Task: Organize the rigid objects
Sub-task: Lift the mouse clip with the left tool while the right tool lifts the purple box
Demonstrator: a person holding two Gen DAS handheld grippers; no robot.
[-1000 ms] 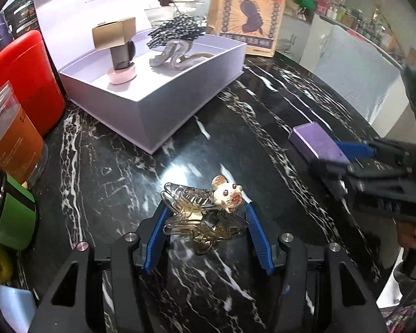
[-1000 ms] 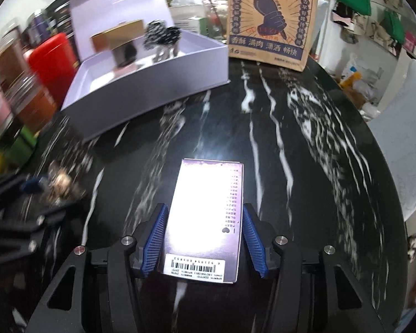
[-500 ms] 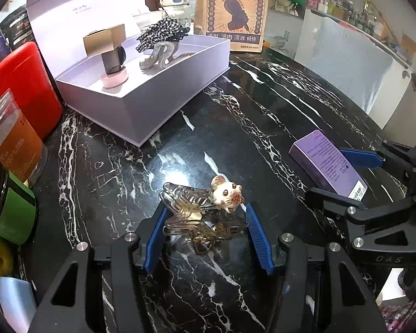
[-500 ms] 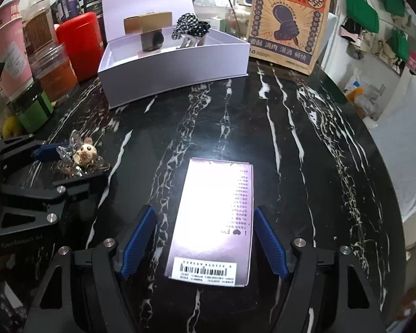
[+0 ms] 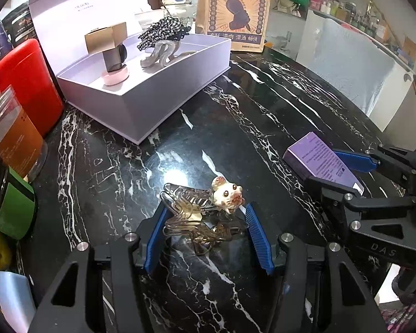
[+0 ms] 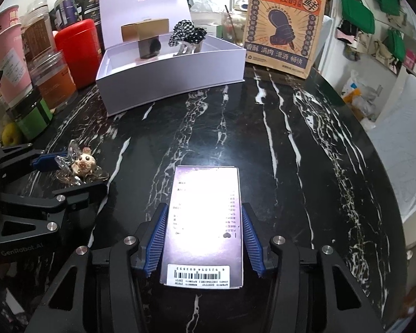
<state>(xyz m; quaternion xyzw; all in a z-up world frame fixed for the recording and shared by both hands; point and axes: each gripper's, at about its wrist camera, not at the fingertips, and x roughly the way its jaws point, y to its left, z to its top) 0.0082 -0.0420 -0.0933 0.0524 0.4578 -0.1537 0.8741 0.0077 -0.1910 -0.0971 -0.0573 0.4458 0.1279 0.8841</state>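
Step in hand: pick-up of two loose items from the black marble tabletop [image 6: 277, 127], judged as bound for the open lilac gift box [image 5: 163, 94] at the back left, which already holds a gold-capped bottle [image 5: 108, 47] and a checked-bow hair claw [image 5: 163, 41].

Left item: clear amber hair claw [image 5: 197, 216] with a cream mouse charm, lying flat on the tabletop near the front edge. Spindly, springy, glossy; likely to slip or twist under pressure. Left hand-held gripper [image 5: 205, 233] straddles it, blue pads [image 5: 155, 238] close on either side; whether they press on it cannot be told.

Right item: flat lilac carton [image 6: 205, 227], barcode label at its near end, printed face up, well apart from the claw. Rigid, square-edged, an easy hold. Right hand-held gripper [image 6: 205, 236]: jaws closing on the carton's long sides, pads at or just short of its edges.

Next move calls for: firm closure on both, a lift clear of the tabletop, then carriage toward the box's free space.
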